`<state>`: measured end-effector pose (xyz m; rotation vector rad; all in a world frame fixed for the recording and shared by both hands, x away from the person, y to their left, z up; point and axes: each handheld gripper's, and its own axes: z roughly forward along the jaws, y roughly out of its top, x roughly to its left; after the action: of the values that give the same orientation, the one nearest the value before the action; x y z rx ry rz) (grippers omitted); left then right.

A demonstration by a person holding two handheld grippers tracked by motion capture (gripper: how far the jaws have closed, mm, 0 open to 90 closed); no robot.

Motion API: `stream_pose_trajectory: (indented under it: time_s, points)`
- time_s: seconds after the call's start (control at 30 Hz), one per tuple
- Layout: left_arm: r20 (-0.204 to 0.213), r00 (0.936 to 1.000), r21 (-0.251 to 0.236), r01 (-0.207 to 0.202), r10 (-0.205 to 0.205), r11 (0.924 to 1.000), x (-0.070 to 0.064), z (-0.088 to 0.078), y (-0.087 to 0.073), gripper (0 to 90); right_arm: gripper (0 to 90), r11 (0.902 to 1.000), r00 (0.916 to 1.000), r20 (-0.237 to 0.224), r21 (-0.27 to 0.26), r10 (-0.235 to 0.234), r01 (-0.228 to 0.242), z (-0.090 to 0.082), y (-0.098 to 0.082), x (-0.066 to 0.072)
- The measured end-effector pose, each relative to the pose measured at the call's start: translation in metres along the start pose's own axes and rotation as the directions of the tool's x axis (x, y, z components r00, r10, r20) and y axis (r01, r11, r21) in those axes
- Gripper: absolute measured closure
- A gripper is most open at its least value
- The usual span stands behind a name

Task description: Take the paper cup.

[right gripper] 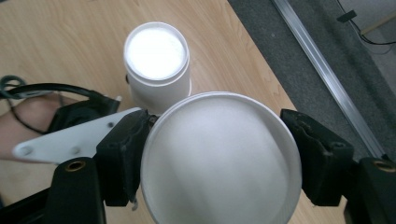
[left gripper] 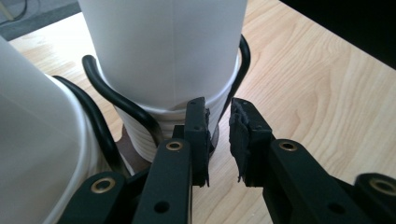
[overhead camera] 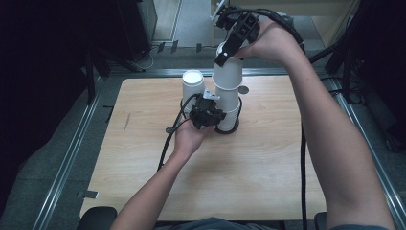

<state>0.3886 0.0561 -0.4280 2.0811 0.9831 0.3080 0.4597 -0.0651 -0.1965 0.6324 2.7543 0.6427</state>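
- The right gripper (overhead camera: pixel 229 53) clamps the top cup (overhead camera: pixel 228 72) by its rim from above; in the right gripper view its two pads press on opposite sides of that cup (right gripper: pixel 219 158).
- The left gripper (overhead camera: pixel 214 116) sits low at the stack (overhead camera: pixel 230 109). In the left gripper view its jaws stand nearly closed with a narrow gap, one pad (left gripper: pixel 196 123) against the stack's ribbed rims (left gripper: pixel 154 135); whether it pinches a rim cannot be told.
- The top cup is inverted, partly drawn up, its lower edge overlapping the stack beneath. The stack stands inverted mid-table, inside a black ring (left gripper: pixel 107 95).
- A separate cup (overhead camera: pixel 193 86) stands inverted just left of the stack, probably one already taken off.
- Judged progress: the unstacking is under way; this cup is about half free, not yet clear or set down, and several nested cups remain.
- The table (overhead camera: pixel 268 163) around them is bare wood.
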Motion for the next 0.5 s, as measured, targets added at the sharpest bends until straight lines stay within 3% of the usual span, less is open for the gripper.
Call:
stream_pose_trajectory:
  time_s: [0.27,0.5]
  points:
    - [0.069,0.9976,-0.007,-0.012,0.012,0.9999,0.003,-0.014,-0.003,69.0,26.9,0.9989,0.9978,-0.065,-0.044,0.015,-0.018,-0.024,-0.024,0.000]
    - [0.147,0.9887,-0.004,-0.029,0.030,0.9996,0.006,-0.026,-0.009,56.8,26.8,0.9979,0.9939,-0.109,-0.061,0.016,-0.023,-0.031,-0.051,0.008]
